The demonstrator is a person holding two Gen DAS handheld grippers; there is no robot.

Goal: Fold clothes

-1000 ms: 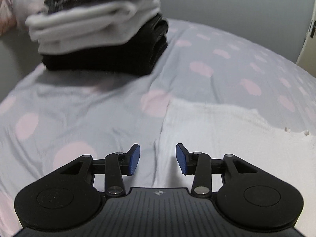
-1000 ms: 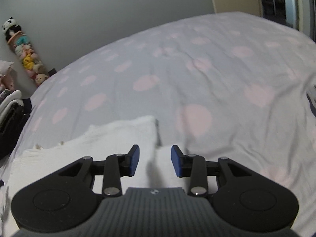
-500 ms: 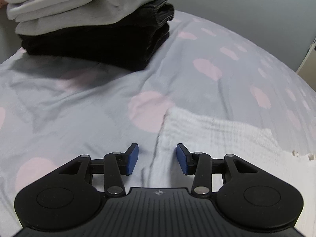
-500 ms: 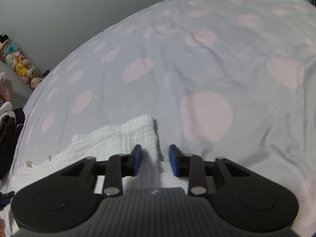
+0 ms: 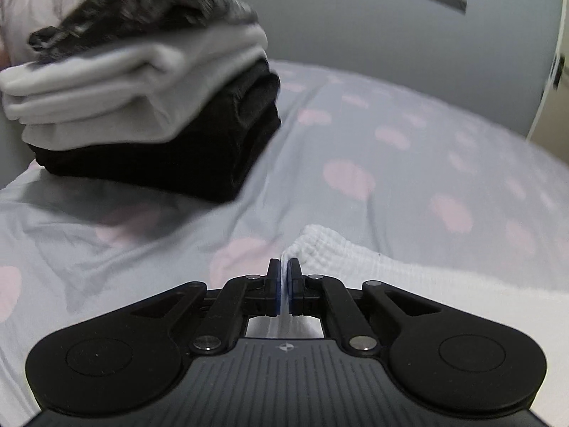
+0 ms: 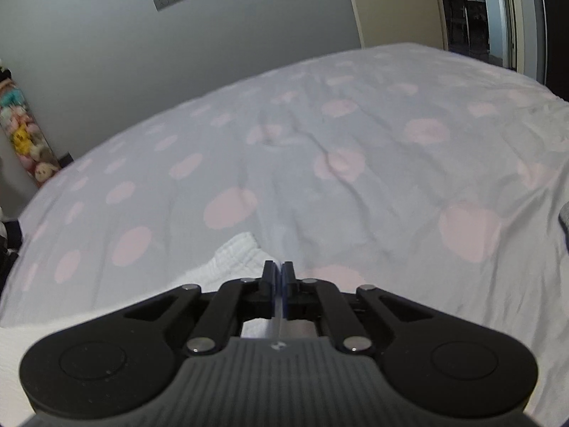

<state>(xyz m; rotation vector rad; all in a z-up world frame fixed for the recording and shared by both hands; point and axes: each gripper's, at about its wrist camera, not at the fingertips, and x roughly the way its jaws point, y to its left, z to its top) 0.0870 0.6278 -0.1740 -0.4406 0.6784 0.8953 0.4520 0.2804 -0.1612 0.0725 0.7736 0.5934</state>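
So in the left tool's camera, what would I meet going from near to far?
Left tool pinching the white garment → dotted bedcover → stack of folded clothes → grey wall.

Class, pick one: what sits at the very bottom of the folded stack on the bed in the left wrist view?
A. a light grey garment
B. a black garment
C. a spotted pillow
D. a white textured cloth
B: the black garment lies directly on the spotted bed cover, with the light grey garment above it.
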